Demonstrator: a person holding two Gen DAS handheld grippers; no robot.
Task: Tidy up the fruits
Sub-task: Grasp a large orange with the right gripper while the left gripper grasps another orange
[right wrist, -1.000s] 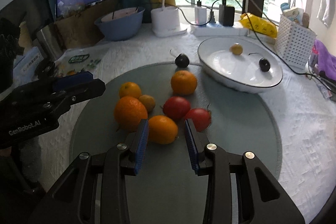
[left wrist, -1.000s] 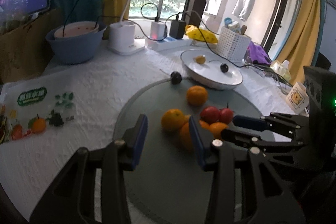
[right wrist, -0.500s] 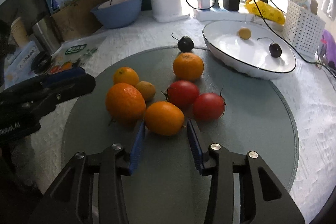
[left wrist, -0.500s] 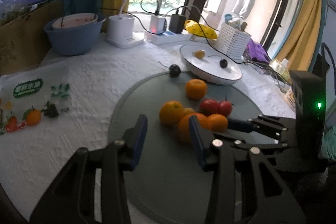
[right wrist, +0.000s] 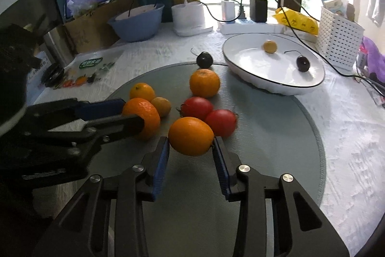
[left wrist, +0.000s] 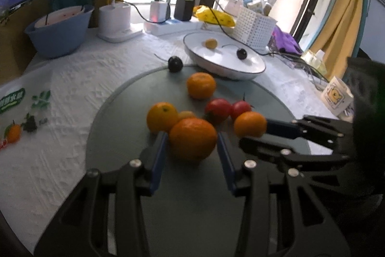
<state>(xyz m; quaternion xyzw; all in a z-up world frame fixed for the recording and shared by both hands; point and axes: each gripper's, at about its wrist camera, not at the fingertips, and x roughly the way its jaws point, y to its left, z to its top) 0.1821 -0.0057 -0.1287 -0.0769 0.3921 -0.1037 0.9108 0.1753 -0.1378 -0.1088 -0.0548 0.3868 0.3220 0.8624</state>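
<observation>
A: Oranges on the grey mat (right wrist: pixel 276 160)? Claw status?
B: Left claw (left wrist: pixel 191 145) wide, straddling the big orange (left wrist: pixel 192 139), pads not clearly touching. Right claw (right wrist: pixel 190 145) narrower, pads against its orange (right wrist: pixel 190 135); grip unconfirmed.

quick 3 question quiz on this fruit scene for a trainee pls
1. True or false: the white oval dish holds no fruit.
2. Which fruit sits between the right gripper fingers? A) a red tomato B) an orange C) the dark plum
3. Fill in: the left gripper straddles an orange on the grey round ___.

Key: 1 false, it holds a small yellow fruit and a dark cherry; 2 B; 3 mat.
</observation>
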